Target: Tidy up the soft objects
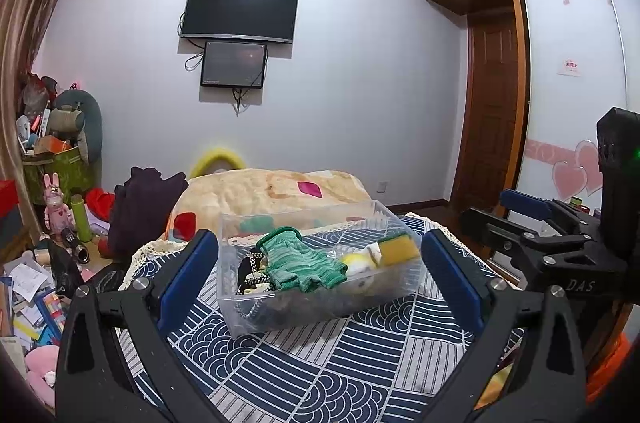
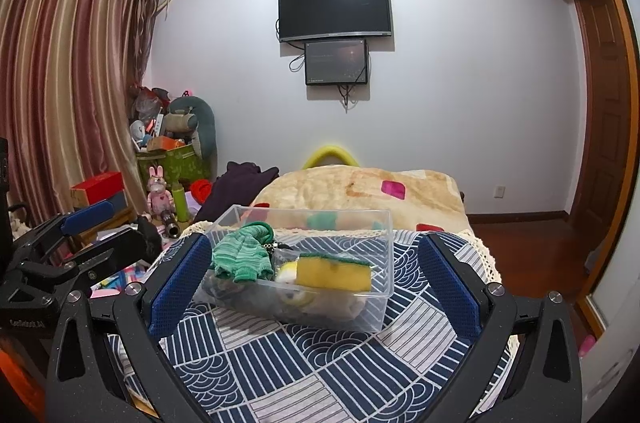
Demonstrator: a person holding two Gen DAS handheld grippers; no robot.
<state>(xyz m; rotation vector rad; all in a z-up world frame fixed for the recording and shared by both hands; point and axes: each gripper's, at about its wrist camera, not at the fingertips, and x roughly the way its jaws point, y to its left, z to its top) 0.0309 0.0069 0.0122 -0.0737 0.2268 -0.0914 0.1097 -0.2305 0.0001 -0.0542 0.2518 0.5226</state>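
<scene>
While both grippers, left (image 1: 320, 275) & right (image 2: 316, 283), gape wide, empty: glove (image 1: 302, 261), sponge (image 2: 334, 273) sit in box (image 2: 380, 243), frame ctr; approach slowly.

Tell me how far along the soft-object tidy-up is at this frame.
Looks near done: the green glove, yellow sponge and a small yellow plush all sit inside the clear bin. Nothing is in hand; the left gripper and right gripper are open. No loose soft items show on the patterned cloth.
</scene>
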